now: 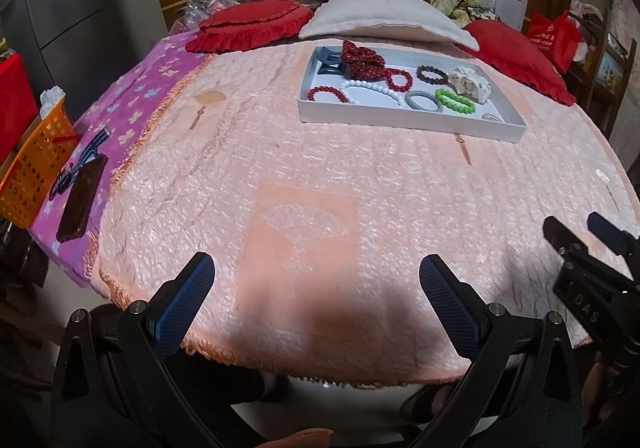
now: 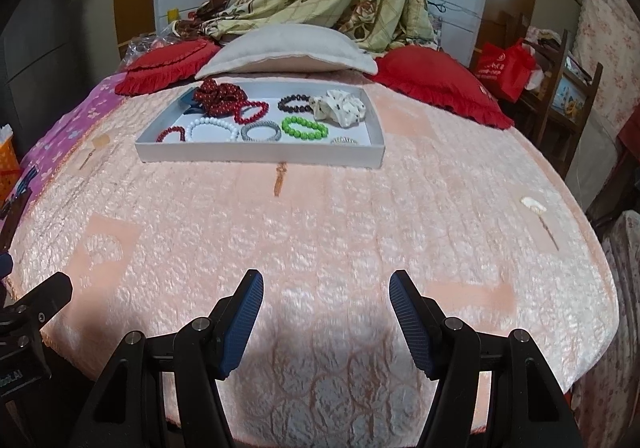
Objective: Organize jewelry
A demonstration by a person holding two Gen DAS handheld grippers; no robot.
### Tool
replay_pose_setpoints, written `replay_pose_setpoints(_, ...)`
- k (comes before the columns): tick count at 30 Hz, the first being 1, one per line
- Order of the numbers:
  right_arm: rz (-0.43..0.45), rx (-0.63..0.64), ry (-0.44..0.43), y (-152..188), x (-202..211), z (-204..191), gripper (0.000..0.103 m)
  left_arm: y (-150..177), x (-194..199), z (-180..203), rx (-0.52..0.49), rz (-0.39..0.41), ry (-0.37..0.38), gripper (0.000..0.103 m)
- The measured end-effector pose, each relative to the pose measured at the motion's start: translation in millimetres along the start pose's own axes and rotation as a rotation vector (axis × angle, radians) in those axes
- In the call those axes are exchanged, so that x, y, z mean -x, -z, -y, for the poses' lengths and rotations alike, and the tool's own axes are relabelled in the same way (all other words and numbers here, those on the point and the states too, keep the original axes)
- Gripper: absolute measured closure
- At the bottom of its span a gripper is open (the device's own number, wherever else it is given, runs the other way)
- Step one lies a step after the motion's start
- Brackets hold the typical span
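tray (image 2: 260, 158): far across the bed, straight ahead of my right gripper (image 2: 326, 322) (nearer)
left gripper (image 1: 316, 302): wide, empty
right: wide, empty

The white letters "DAS" stand on the black body of the right gripper (image 1: 576, 232), seen at the right edge of the left wrist view. In the right wrist view, part of a white word ending in "AI" shows on the black body of the left gripper (image 2: 24, 380). The red plastic shopping bag (image 2: 505, 66) beyond the bed's far right corner bears white print too small to read.
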State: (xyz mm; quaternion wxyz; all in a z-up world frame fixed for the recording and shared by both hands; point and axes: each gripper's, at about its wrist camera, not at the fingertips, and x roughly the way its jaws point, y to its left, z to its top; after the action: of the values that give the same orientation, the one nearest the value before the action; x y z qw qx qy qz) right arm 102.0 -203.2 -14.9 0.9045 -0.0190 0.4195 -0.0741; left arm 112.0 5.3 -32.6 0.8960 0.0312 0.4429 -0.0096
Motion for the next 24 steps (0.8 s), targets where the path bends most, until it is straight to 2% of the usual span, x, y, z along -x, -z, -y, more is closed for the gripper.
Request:
replay_pose_setpoints(13, -0.028, 0.040, -0.023, -20.5, -22.7, -11.2, 0.040, -26.5, -24.1, -6.5, 0.007, -0.019, -0.009, 0.001)
replay_pose_setpoints(24, -0.050, 0.015, -0.030, -37.4, -32.4, -4.8, 0.040, -48.1, -32.1, -0.8, 0.014, -0.039, 0.002, 0.001)
